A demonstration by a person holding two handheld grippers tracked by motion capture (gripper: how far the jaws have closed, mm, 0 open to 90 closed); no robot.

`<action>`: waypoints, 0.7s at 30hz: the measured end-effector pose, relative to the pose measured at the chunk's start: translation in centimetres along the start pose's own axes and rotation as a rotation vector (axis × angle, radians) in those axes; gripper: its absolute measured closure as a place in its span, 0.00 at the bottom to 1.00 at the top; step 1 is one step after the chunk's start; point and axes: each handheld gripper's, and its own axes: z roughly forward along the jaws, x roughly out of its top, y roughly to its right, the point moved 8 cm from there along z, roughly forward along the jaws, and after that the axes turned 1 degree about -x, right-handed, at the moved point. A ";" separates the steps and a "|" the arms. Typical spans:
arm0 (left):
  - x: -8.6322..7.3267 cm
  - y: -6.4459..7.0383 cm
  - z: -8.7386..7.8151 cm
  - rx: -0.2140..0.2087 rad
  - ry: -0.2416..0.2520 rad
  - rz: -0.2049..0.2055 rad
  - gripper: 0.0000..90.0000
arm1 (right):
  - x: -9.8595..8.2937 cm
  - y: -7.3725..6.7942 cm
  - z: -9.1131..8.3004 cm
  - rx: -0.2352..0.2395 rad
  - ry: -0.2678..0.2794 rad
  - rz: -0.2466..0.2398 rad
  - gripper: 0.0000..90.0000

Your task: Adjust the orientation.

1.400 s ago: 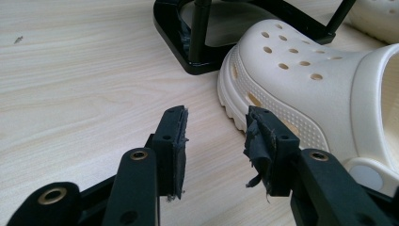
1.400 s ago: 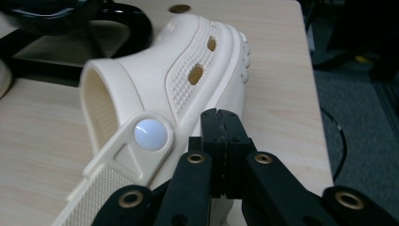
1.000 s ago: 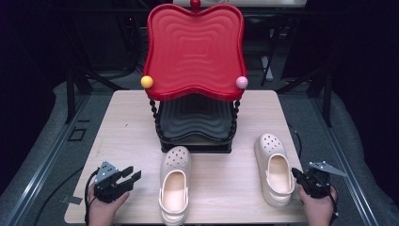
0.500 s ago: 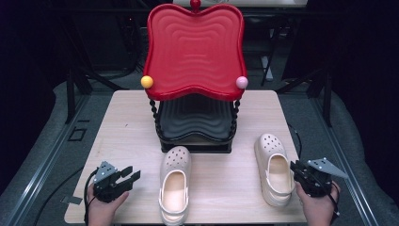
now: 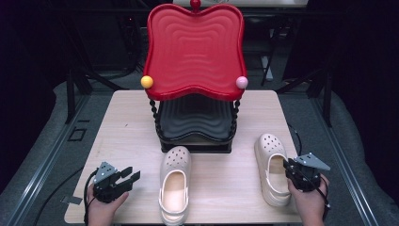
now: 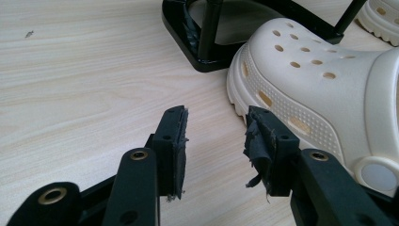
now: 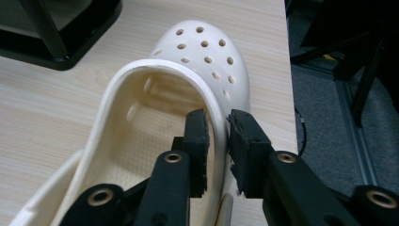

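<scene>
The right gripper [image 7: 217, 123] fingers pinch the right clog [image 7: 188, 75] rim thinly and it may slip, while the left gripper [image 6: 214, 129] at 8 o'clock is open.

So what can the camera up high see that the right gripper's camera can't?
The high view has the red tray on top of the black rack, the yellow ball, the pink ball, the middle clog and the left gripper, open over bare table. The right gripper view alone shows the right gripper with one jaw inside and one outside the right clog's side wall, and the clog's bumpy insole. Both show that clog, the table and the rack's base.
</scene>
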 end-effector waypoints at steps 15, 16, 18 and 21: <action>0.1 -0.1 -0.1 -0.002 0.012 -0.016 0.65 | 0.7 -2.6 -1.6 0.002 -0.022 -0.055 0.94; 0.1 -0.1 -0.2 -0.004 0.013 -0.014 0.65 | 0.8 -3.0 -1.9 0.013 -0.025 -0.056 0.94; 0.2 0.0 -0.2 -0.004 0.016 -0.013 0.65 | 0.8 -3.7 -2.5 0.029 -0.028 -0.043 0.94; 0.2 0.1 -0.2 -0.007 0.018 -0.016 0.65 | 1.0 -5.2 -3.4 0.063 -0.032 -0.030 0.94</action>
